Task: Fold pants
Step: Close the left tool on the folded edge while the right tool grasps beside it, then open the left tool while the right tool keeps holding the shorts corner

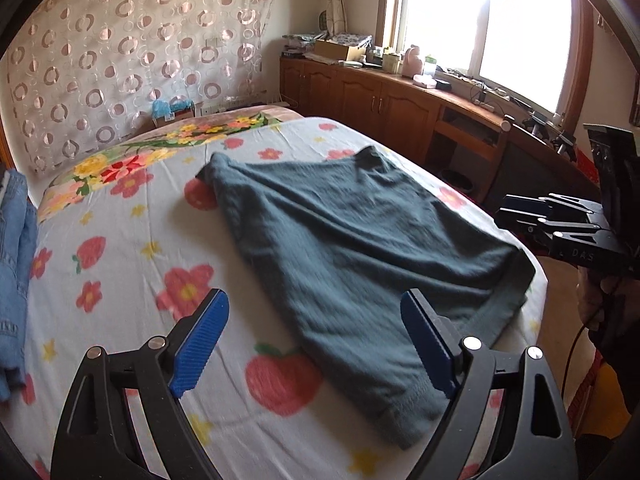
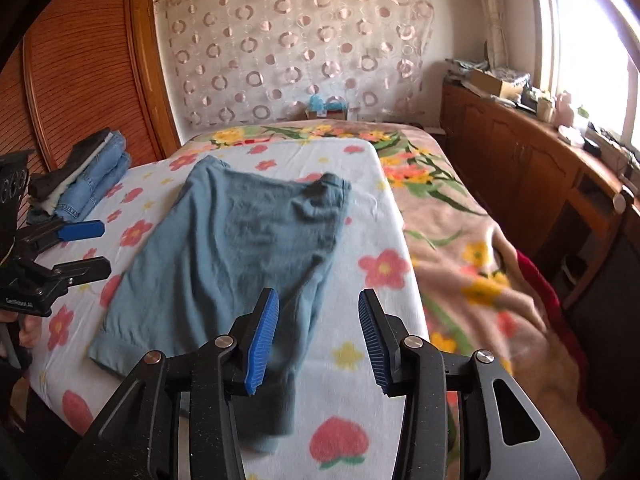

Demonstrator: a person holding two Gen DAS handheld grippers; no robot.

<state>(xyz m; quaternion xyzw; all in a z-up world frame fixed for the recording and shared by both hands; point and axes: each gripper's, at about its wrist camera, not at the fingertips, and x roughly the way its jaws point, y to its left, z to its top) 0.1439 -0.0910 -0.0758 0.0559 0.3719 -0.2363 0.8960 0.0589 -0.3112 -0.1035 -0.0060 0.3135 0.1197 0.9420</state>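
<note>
I see teal-grey pants [image 1: 352,240] lying on a white sheet [image 1: 132,264] printed with red flowers, yellow stars and pink peaches. My grippers' pads [image 2: 262,340] are ribbed blue on black arms. Folded jeans [image 2: 96,180] are pale blue. The curtain [image 2: 296,48] is cream with pink rings.

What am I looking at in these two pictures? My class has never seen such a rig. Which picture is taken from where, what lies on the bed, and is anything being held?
There is no robot here. A person holds one pair of hand tongs in each hand, and each pair carries a camera that looks along its blue fingers. One picture is from the left tongs, the other from the right tongs; each also catches the other pair at its edge. On the flowered sheet lie blue-green pants, already folded over. A stack of folded jeans sits at the far side. Both tongs stand open and hold nothing.
</note>
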